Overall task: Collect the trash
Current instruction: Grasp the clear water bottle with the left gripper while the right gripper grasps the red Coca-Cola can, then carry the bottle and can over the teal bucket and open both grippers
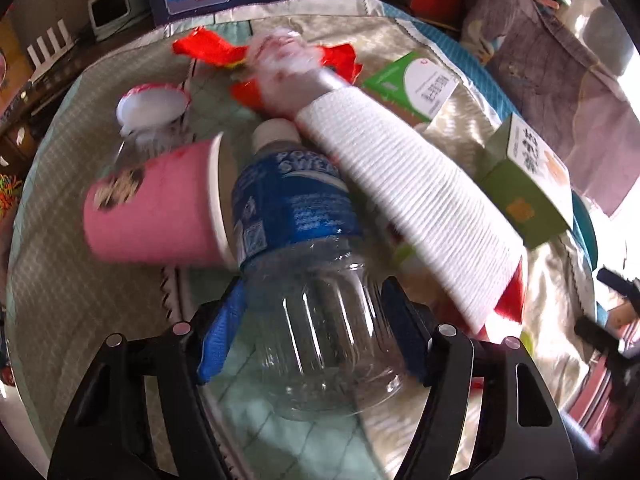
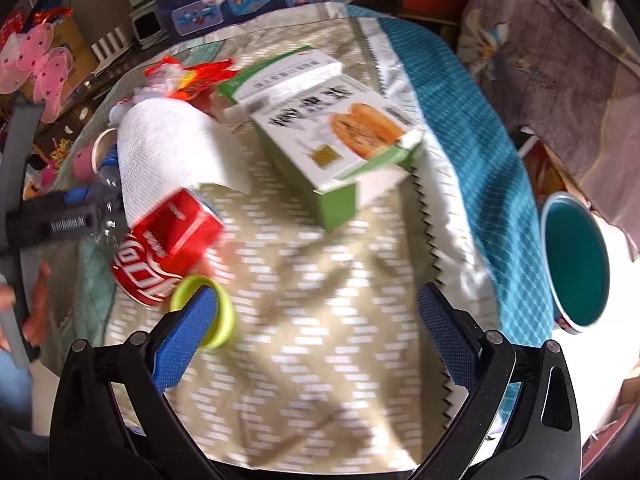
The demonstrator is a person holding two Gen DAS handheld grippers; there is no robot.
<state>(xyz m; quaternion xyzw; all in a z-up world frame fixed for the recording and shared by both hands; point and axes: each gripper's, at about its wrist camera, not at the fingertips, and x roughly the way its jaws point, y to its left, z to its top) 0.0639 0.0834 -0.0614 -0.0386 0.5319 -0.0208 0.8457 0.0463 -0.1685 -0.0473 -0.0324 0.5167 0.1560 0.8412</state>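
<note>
My left gripper (image 1: 316, 316) is shut on a clear plastic bottle (image 1: 308, 264) with a blue label and white cap. A pink paper cup (image 1: 152, 208) lies on its side just left of the bottle. A white ribbed tissue sheet (image 1: 404, 204) drapes over a red can to its right. My right gripper (image 2: 320, 332) is open and empty above the cloth. A red cola can (image 2: 168, 244) and a yellow-green ring (image 2: 216, 312) lie by its left finger. A green and white food box (image 2: 340, 148) lies ahead. The left gripper (image 2: 64, 220) shows at the far left.
A teal bin (image 2: 576, 264) stands off the table at the right. Red wrappers (image 1: 216, 50), a small white cup (image 1: 156, 104) and a second green box (image 1: 416, 84) lie at the far side of the patterned tablecloth (image 2: 320, 360). Toy boxes and clothes surround the table.
</note>
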